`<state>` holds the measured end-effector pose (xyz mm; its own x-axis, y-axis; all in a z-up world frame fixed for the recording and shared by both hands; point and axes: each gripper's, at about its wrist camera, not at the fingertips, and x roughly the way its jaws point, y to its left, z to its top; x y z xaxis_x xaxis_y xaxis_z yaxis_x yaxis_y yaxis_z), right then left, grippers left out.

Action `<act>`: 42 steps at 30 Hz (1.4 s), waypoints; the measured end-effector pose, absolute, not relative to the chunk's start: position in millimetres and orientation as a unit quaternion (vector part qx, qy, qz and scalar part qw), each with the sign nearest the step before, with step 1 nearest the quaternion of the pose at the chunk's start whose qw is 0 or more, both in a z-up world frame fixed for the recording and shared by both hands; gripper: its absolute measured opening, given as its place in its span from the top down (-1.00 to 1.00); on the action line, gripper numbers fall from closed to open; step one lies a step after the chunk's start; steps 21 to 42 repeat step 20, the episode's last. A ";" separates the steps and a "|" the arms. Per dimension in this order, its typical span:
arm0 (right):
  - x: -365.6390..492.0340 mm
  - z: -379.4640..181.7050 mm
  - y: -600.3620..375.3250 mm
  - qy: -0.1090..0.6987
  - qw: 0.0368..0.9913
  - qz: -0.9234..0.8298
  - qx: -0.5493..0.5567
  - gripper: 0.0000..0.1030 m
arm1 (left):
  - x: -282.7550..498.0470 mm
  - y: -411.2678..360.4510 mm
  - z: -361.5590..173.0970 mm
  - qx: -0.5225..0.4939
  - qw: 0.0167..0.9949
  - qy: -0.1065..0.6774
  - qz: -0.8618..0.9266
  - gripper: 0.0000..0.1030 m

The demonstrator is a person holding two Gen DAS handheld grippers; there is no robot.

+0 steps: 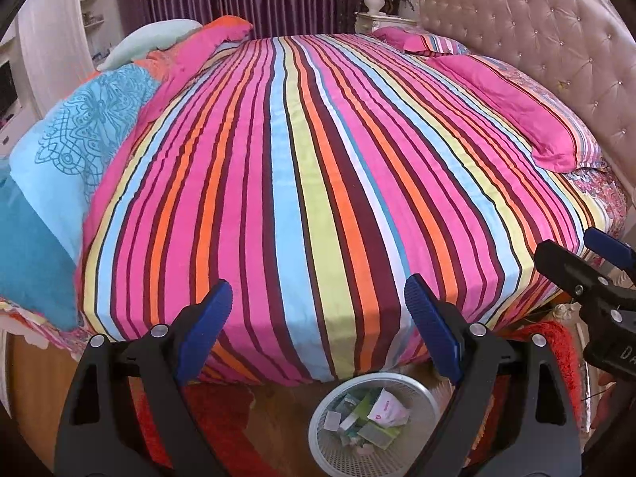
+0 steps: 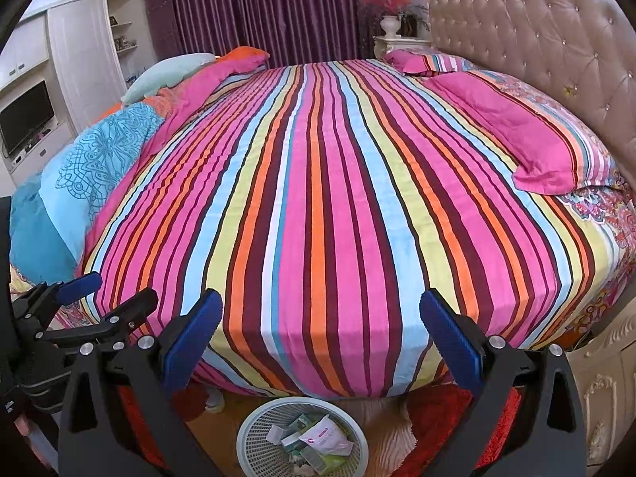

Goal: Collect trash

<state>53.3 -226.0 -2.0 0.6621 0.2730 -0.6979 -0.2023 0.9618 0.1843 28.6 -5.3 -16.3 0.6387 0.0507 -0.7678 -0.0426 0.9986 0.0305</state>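
Below, between and just under my left fingers point(image 1: 318, 318), sits the bin point(image 1: 338, 457), a white mesh basket on the floor at the foot of the bed point(image 1: 318, 179). The trash point(image 1: 383, 409) lies inside it: a white-and-pink wrapper on top, green and pale packets under it. From my right fingers point(image 2: 320, 336) the bin point(image 2: 254, 453) shows low and slightly toward the left finger, with the trash point(image 2: 326, 437) again in its bowl. Both of my pairs of fingers are spread wide and hold nothing; only striped sheet shows in each gap.

I see no loose trash ahead of either pair. The striped bed top runs away from my fingertips with nothing lying on it that I can make out. So I judge the collecting is done or near done, and any next reach depends on finding a piece outside these views.

Neither hand is clearly nearer the bin; the left looks more squarely over it. The right gripper's black body shows off to the right of my left fingers, well apart.

Around: pink pillows point(image 1: 512, 107) far right of my fingers by the tufted headboard point(image 1: 536, 31), a blue quilt point(image 1: 59, 167) far left, a red rug point(image 1: 222, 417) under the bin's near side. The bed edge overhangs just beyond the bin's far rim, which I would mind if reaching down.
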 end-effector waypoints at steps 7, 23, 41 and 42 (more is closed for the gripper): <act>52.7 -1.3 -227.7 0.389 0.910 0.131 0.049 -0.85 | 23.0 -9.4 -13.6 0.016 0.908 0.417 0.042 -0.67; 48.5 1.3 -227.4 0.387 0.911 0.134 0.055 -0.85 | 14.0 -6.2 -3.5 0.001 0.910 0.411 0.050 -0.67; 48.5 1.3 -227.4 0.387 0.911 0.134 0.055 -0.85 | 14.0 -6.2 -3.5 0.001 0.910 0.411 0.050 -0.67; 48.5 1.3 -227.4 0.387 0.911 0.134 0.055 -0.85 | 14.0 -6.2 -3.5 0.001 0.910 0.411 0.050 -0.67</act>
